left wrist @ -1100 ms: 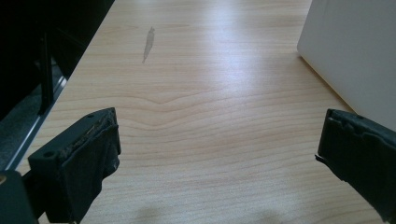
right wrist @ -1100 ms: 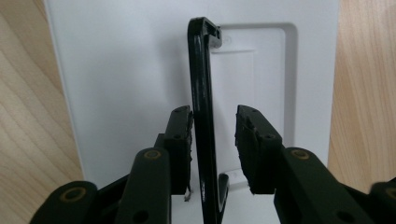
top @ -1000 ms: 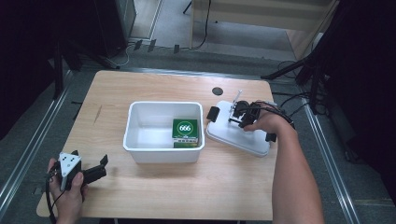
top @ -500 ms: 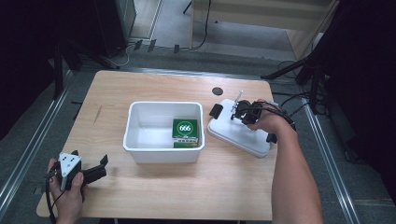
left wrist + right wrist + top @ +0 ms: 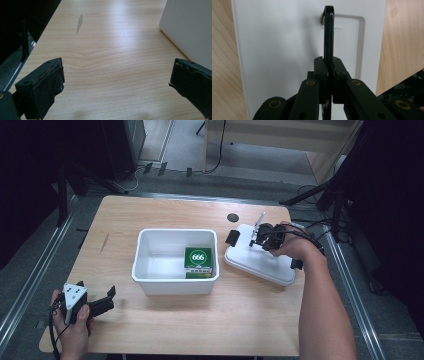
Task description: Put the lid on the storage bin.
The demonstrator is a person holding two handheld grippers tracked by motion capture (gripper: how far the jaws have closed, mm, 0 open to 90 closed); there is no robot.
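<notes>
Nearest me, bottom left of the high view, my left gripper [image 5: 102,304] sits parked on the table [image 5: 250,320], jaws wide apart with nothing between them; its own view has bare wood ahead and the white bin [image 5: 175,282] wall off to one side. Mid-table, that bin holds a green 666 box [image 5: 200,260] against its right wall. Right of the bin, just beside it, lies the white lid [image 5: 255,265], flat on the table and skewed to the table edges, long axis running from near-right to far-left in the high view. My right gripper [image 5: 329,75] has just been closing and is now clamped on the lid's black handle [image 5: 328,32], which stands up on edge out of the lid's recess [image 5: 352,37] and runs straight away from the jaws along the gripper view. I judge the step to be lifting the lid to cap the bin. To do it well: keep the pinch centred on the handle, raise straight up so the lid hangs level, clear the bin rim before traversing left, then square the lid's long axis to the bin's.
</notes>
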